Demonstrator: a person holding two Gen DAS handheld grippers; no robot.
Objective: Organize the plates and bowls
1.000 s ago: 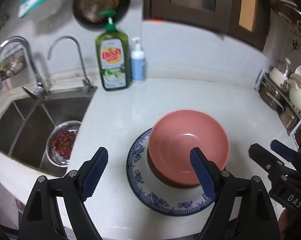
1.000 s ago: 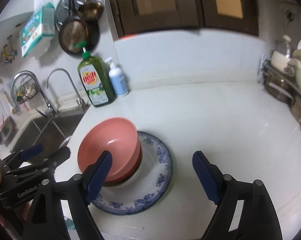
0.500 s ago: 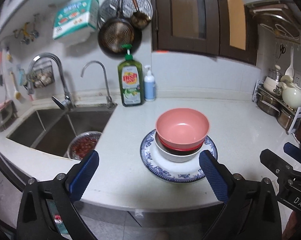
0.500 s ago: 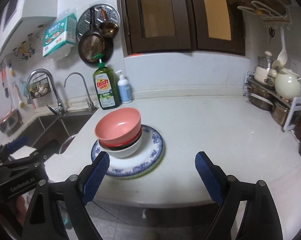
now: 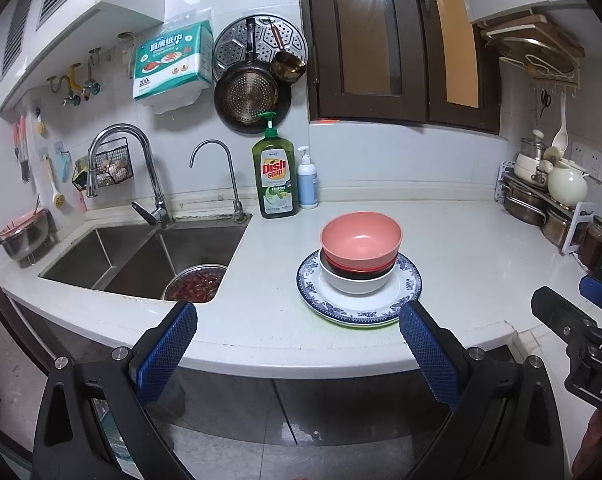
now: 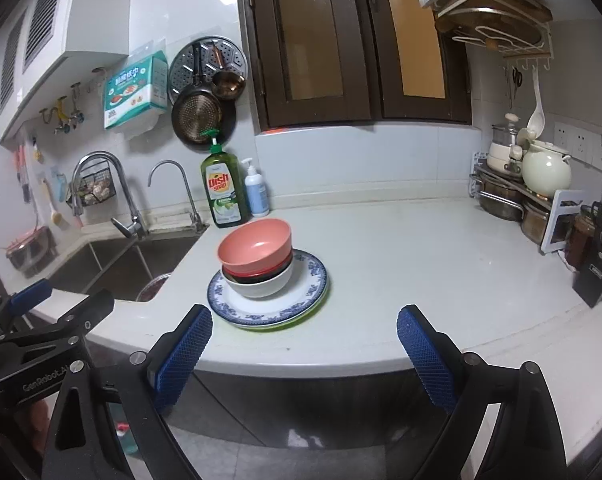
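two grippers, left gripper (image 5: 297,346) and right gripper (image 6: 303,342), hung with jaws wide apart and empty off the white countertop (image 5: 461,248). a green "dish soap" bottle (image 5: 275,178) (lemon) stood by the wall. a pink bowl (image 5: 361,242) sat nested in a white bowl (image 5: 355,282) on a blue-rimmed plate (image 5: 359,308). a steel sink bowl (image 5: 195,282) held red bits.

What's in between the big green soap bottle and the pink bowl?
Nothing: in both wrist views only bare white counter lies between the green dish soap bottle and the pink bowl. The small white pump bottle stands beside the soap.
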